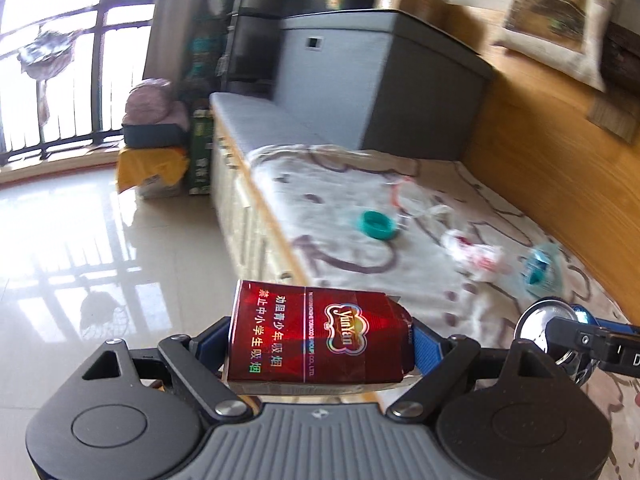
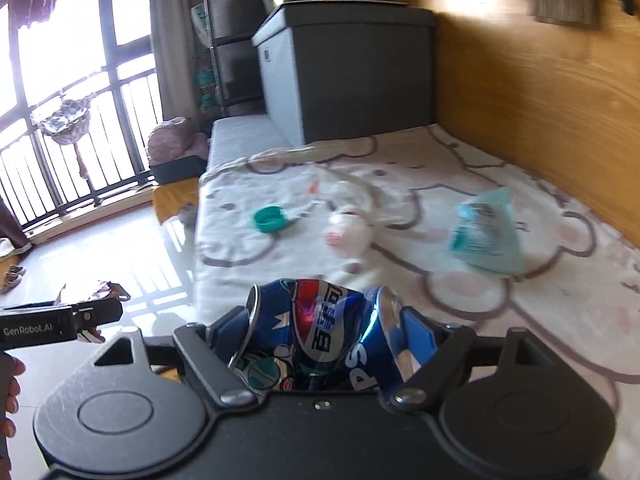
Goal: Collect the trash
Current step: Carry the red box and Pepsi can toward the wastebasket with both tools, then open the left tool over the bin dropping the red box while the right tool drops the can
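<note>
My left gripper point(image 1: 320, 340) is shut on a red cigarette pack point(image 1: 316, 338), held sideways between its blue pads above the bed's edge. My right gripper point(image 2: 324, 340) is shut on a crushed blue Pepsi can point(image 2: 320, 336); the can's end point(image 1: 540, 330) shows at the right in the left wrist view. On the patterned blanket point(image 2: 440, 184) lie a teal cap point(image 2: 269, 219), a crumpled white wrapper point(image 2: 346, 234) and a teal packet point(image 2: 486, 232). The left wrist view shows the same cap point(image 1: 376, 225), wrapper point(image 1: 476, 256) and packet point(image 1: 538, 270).
A grey storage box point(image 1: 380, 80) stands at the bed's far end against a wooden wall panel point(image 2: 540, 92). Shiny tiled floor point(image 1: 80, 240) lies to the left, with a yellow-covered stack point(image 1: 152, 160) and a barred window point(image 2: 60, 100). A person's hand point(image 2: 10, 380) holds the left tool.
</note>
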`<act>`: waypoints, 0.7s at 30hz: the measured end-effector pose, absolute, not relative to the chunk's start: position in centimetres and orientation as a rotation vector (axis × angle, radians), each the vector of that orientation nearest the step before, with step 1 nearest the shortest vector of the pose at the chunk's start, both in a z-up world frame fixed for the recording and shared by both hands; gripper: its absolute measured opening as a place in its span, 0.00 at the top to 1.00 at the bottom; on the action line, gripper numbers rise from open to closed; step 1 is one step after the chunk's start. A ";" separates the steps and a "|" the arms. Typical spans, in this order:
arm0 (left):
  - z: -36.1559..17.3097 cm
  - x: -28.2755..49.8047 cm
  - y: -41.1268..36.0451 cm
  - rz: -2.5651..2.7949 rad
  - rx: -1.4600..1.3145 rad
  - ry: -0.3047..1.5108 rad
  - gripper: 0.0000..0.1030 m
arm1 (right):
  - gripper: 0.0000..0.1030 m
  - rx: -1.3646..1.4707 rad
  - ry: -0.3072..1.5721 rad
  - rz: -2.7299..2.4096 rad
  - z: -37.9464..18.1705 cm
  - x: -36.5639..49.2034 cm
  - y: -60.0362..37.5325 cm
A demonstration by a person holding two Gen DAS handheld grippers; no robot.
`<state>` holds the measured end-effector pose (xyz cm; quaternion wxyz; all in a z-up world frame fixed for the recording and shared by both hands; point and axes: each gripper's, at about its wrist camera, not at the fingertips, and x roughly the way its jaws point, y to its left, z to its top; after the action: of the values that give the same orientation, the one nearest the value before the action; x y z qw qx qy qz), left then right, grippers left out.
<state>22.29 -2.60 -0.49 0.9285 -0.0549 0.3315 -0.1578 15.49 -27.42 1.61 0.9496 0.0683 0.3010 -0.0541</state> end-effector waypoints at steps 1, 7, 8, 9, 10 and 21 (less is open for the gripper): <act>-0.6 22.6 -1.9 -0.312 -0.118 0.684 0.14 | 0.20 0.139 0.616 -0.100 1.5 16.0 -26.7; -1.0 23.7 1.8 -0.244 -0.119 0.703 0.14 | 0.20 0.137 0.642 -0.040 0.9 19.2 -22.1; -1.1 23.9 2.4 -0.234 -0.125 0.706 0.14 | 0.20 0.133 0.648 -0.028 0.7 19.7 -21.3; -1.3 24.1 3.0 -0.224 -0.132 0.710 0.14 | 0.20 0.130 0.652 -0.020 0.6 20.1 -20.6; -1.5 24.3 3.6 -0.213 -0.137 0.715 0.14 | 0.20 0.127 0.657 -0.008 0.4 20.6 -19.8; -5.7 26.8 10.7 -0.071 -0.197 0.823 0.14 | 0.20 0.118 0.742 0.093 -2.9 24.9 -12.7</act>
<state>26.76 10.68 -5.73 0.9111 -0.0957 0.3995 -0.0346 24.85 -12.65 -2.87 0.9293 0.0578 0.3620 0.0453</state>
